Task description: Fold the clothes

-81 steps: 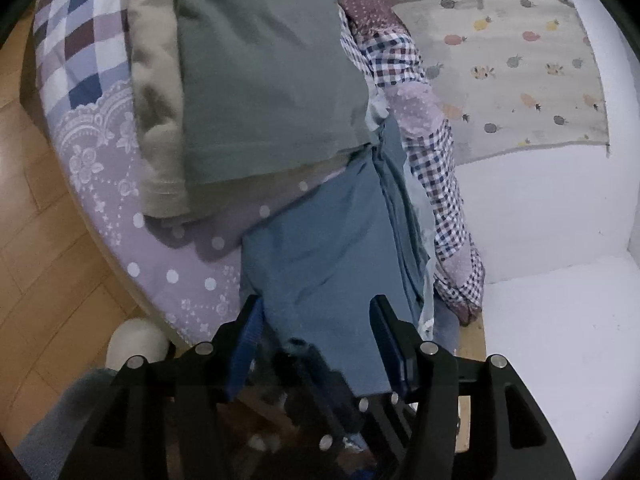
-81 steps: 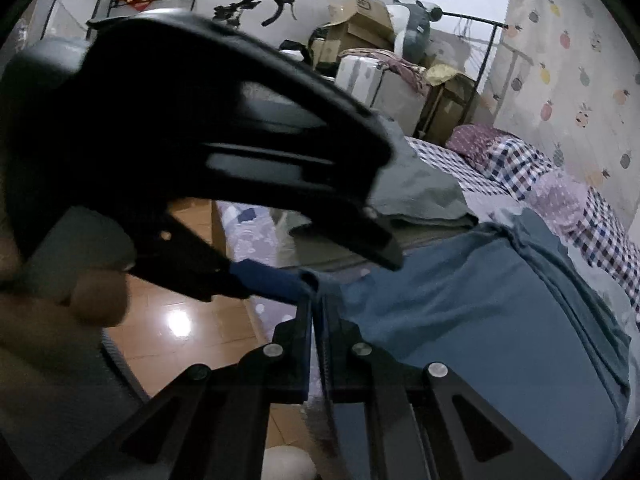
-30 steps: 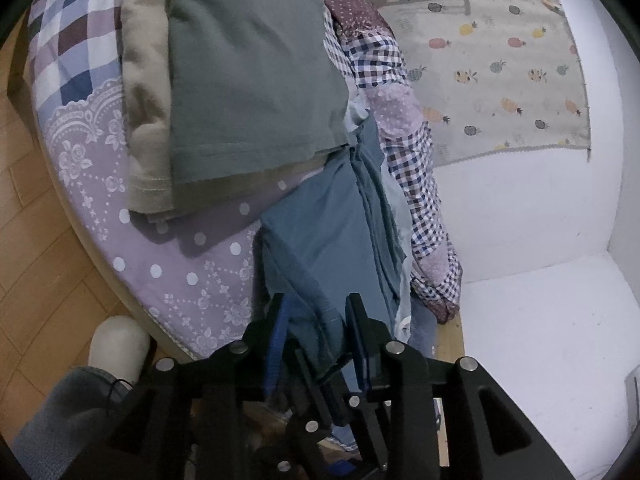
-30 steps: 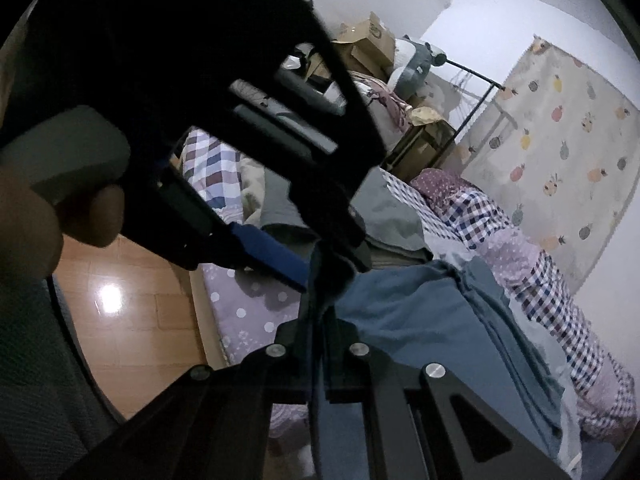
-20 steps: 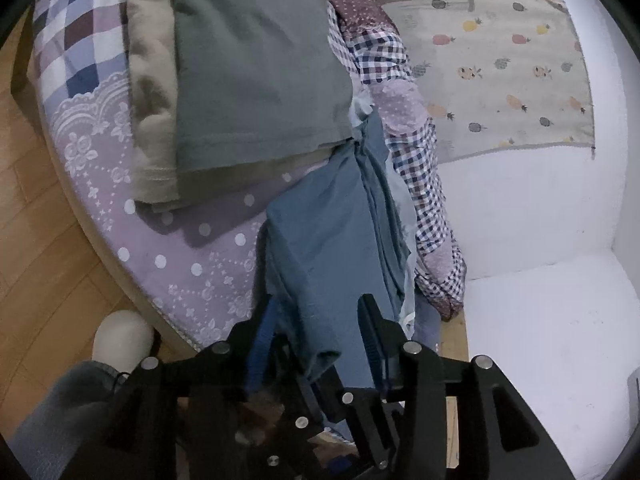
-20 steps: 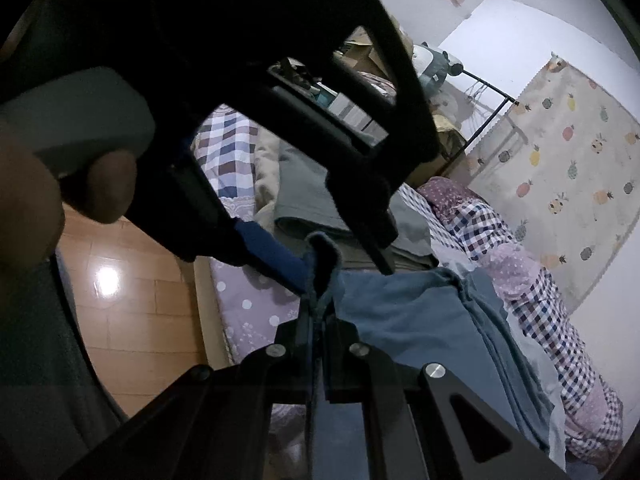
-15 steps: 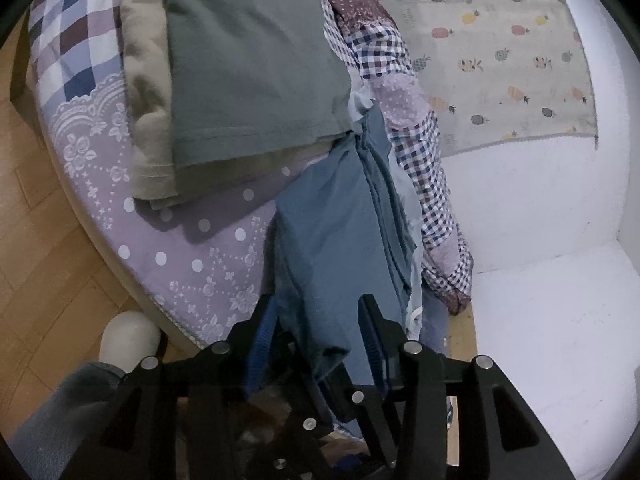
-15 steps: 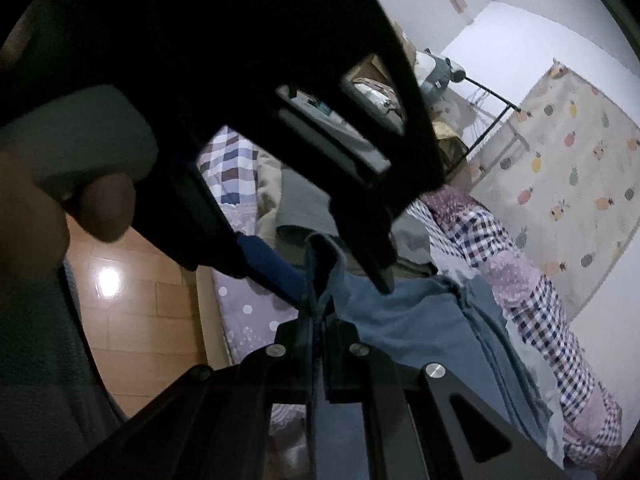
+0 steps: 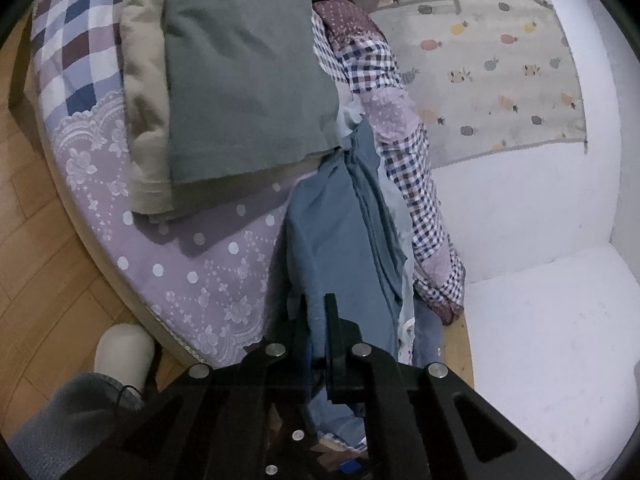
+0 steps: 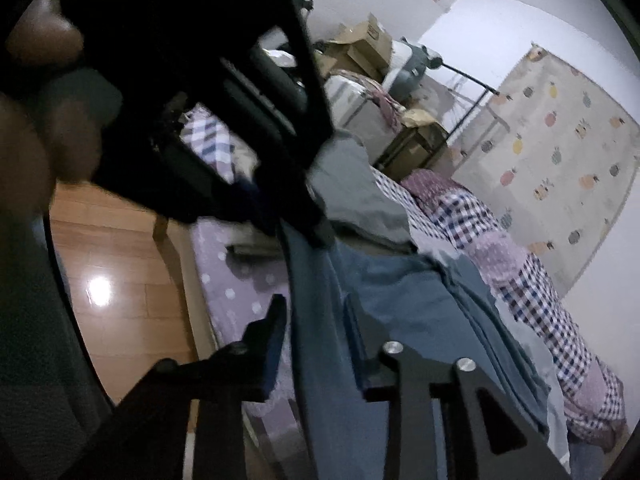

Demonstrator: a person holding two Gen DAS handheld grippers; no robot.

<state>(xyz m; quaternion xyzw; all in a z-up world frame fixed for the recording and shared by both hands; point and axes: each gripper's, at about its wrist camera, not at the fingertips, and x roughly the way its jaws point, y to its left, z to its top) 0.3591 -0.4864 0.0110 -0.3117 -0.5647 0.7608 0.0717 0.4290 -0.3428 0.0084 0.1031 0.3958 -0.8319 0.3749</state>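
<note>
A blue garment [image 9: 340, 240] lies along the bed and drapes off its near edge toward me. My left gripper [image 9: 316, 308] is shut on a bunched fold of it just off the bed edge. In the right wrist view the same blue garment [image 10: 400, 312] hangs down between the fingers of my right gripper [image 10: 314, 316], which stands open around it. The left gripper's dark body [image 10: 240, 120] fills the upper left of that view, pinching the cloth's top edge. A person's hand [image 10: 24, 140] holds it.
A folded grey-green garment [image 9: 240, 72] lies on a beige one [image 9: 144, 80] on the purple dotted bed cover [image 9: 200, 260]. A checked quilt [image 9: 404, 168] runs along the wall. Wood floor [image 9: 40, 260] and a person's foot [image 9: 124, 352] are at lower left; boxes [image 10: 360, 48] stand behind the bed.
My left gripper has gone from open to shut on the blue garment's fold. My right gripper, shut on that fold before, has opened and let go.
</note>
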